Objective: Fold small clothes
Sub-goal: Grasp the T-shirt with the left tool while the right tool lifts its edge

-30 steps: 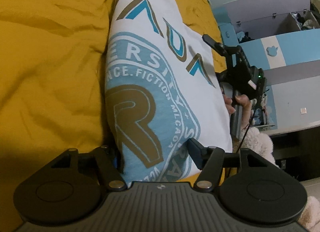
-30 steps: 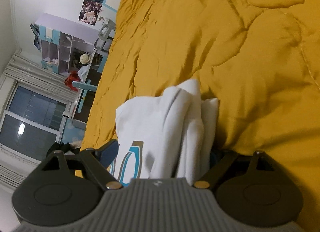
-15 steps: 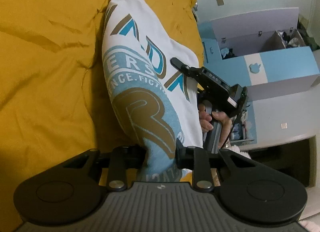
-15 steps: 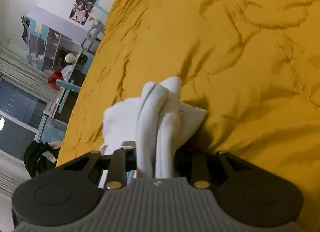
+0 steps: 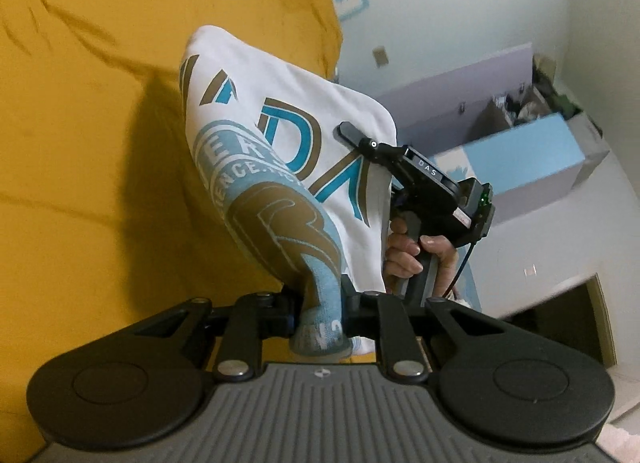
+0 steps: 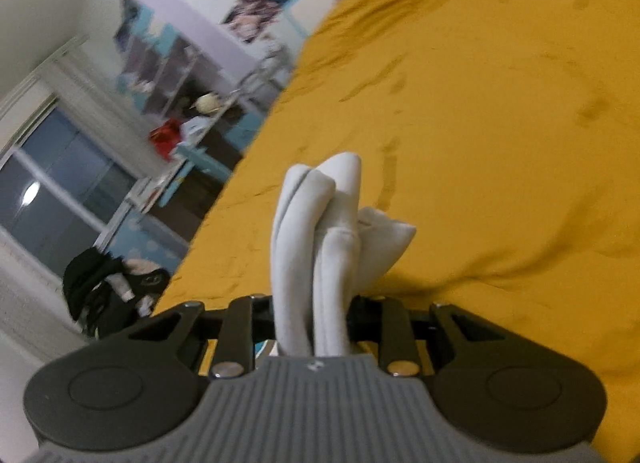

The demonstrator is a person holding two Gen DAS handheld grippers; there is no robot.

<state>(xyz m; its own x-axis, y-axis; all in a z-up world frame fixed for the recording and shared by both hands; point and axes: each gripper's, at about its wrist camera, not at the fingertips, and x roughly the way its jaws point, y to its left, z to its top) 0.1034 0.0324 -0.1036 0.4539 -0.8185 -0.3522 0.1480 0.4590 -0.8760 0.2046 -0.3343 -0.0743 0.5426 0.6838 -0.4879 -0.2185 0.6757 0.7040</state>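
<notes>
Both grippers clamped on one white printed T-shirt, folded, raised off the yellow bedspread. A second ago: lay flat on the bedspread, jaws spread wide around its edges. Jaws had just been closing, cloth between them.

Left gripper: pinched the near printed corner, blue and gold emblem bunched into a narrow neck between the pads. Earlier the emblem lay broad and readable; now creased, lettering partly hidden.

Right gripper: squeezed several thick white folds, rolled edges standing up ahead of the fingers. Seen also from the left wrist view at the shirt's far edge, a hand on its handle, one black finger laid across the print.

Shirt hung slack between the two grips, dark shadow cast on the bedspread beneath.

Background shifted against the earlier frames: more wall, blue-and-white cabinet lower in view; window and shelves blurred.
</notes>
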